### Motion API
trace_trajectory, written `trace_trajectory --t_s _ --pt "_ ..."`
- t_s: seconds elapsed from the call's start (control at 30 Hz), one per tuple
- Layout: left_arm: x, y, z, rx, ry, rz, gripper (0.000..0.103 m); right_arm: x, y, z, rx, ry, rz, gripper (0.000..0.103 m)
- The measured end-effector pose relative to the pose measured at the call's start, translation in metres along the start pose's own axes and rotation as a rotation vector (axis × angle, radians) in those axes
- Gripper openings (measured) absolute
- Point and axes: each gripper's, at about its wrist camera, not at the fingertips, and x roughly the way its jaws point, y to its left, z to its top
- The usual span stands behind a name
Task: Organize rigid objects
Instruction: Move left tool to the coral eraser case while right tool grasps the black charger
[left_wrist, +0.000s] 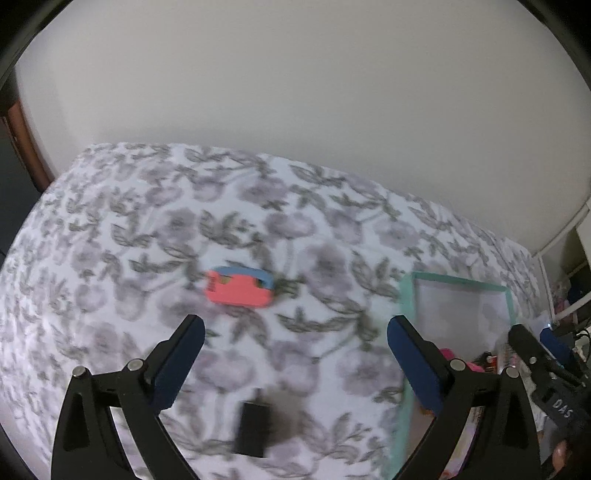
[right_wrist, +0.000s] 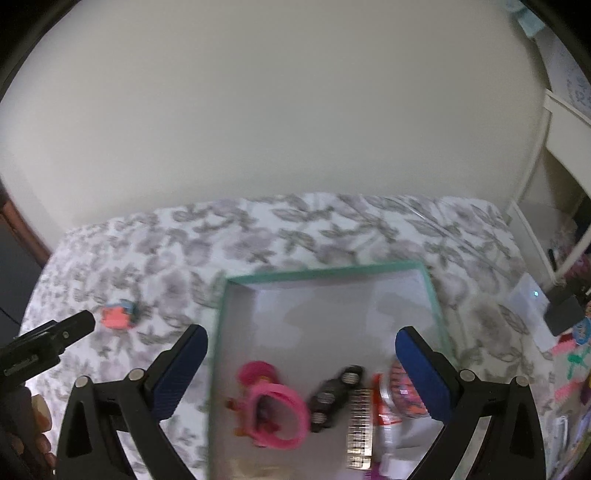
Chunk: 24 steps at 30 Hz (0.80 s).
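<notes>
A coral-red flat toy with a blue top edge lies on the floral bedsheet ahead of my left gripper, which is open and empty; the toy also shows in the right wrist view. A small black block lies between and below the left fingers. A teal-rimmed shallow box sits to the right; it also shows in the left wrist view. My right gripper is open and empty above the box, which holds a pink ring-shaped toy, a black piece, a metal comb-like strip and a red-and-white item.
The bed meets a plain cream wall behind. White shelving and small colourful items stand off the bed's right side. The left gripper's tip shows in the right wrist view, and the right gripper shows in the left wrist view.
</notes>
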Motion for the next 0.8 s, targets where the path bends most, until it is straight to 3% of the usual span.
trace_trajectory --t_s 0.33,0.8 --pt "-0.002 0.076 0.003 -0.085 0.026 0.097 0.099 -0.003 0.068 -0.004 -0.077 -0.017 0.126 0.103" --pt "0.026 0.152 -0.022 -0.213 0.131 0.122 0.099 0.042 0.166 -0.05 -0.27 0.149 0.23 0.103"
